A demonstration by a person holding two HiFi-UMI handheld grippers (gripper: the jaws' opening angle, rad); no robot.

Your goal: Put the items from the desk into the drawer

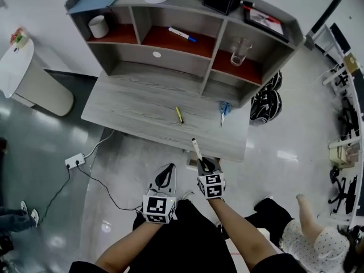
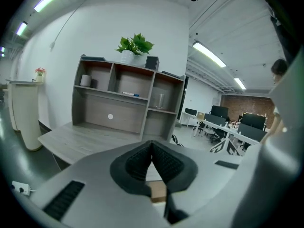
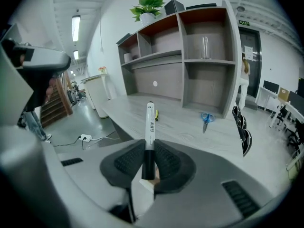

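Right gripper view: right gripper (image 3: 149, 146) grasps a white marker (image 3: 150, 122) by its black end; left gripper (image 2: 152, 147) clenched empty.

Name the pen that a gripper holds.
The white marker, clamped in the right gripper; the yellow pen lies on the desk, the blue-capped marker on a shelf.

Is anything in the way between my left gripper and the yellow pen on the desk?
Nothing visible between the left gripper and pen. The desk in front of the pen is bare; the scissors and the marker in the right gripper both lie right of that path.
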